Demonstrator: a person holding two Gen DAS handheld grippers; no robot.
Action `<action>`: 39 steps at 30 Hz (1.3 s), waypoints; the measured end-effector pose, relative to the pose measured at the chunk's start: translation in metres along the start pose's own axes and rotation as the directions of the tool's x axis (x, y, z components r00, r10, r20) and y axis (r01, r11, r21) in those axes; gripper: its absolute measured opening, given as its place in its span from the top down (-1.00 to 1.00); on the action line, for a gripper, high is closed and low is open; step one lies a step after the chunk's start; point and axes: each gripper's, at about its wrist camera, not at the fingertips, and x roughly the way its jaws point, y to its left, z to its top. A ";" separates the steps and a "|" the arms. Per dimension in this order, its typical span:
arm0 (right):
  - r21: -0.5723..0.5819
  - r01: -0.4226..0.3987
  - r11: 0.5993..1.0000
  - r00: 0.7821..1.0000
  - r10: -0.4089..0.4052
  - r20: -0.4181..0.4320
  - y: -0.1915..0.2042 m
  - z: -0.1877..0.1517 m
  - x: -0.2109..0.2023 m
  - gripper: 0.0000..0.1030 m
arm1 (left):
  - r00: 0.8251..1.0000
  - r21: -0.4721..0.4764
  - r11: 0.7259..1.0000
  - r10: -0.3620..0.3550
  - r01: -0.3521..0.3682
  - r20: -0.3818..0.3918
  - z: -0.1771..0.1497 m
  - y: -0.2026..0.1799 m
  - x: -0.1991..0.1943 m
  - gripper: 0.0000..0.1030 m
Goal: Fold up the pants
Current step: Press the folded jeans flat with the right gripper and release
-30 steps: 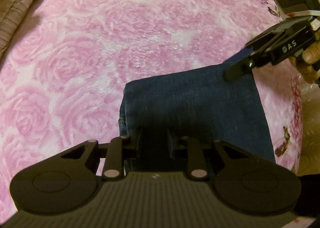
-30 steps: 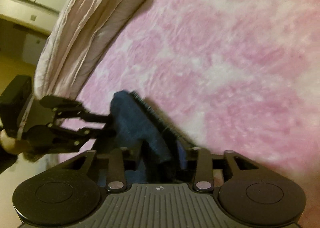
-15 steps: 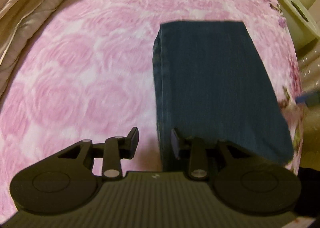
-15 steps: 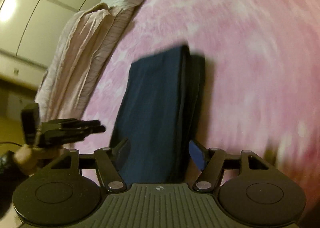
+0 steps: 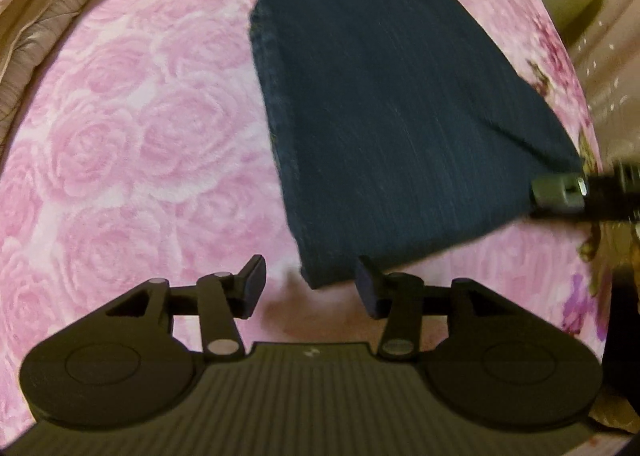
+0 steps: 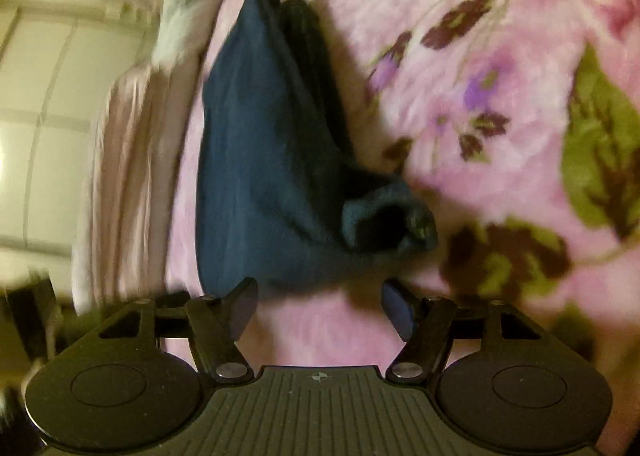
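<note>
While both jaws have just been opening, the left gripper (image 5: pixel 310 288) and right gripper (image 6: pixel 320 306) — empty — sit just short of the folded pants (image 5: pixel 384 115).

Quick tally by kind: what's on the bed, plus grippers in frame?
Folded pants: 1
Pink rose blanket: 1
Beige bedding at the bed's edge: 1
Grippers: 2, left gripper and right gripper, both open and holding nothing
Total: 5

Pink rose bedspread (image 5: pixel 120 143) — pale panelled wall (image 6: pixel 48 103) behind.
</note>
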 end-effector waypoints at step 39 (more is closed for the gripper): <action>-0.617 0.263 0.741 0.957 -0.282 0.068 0.045 0.204 -0.057 0.34 | 0.991 0.086 0.991 -0.107 0.100 0.084 0.187 -0.069 0.080 0.21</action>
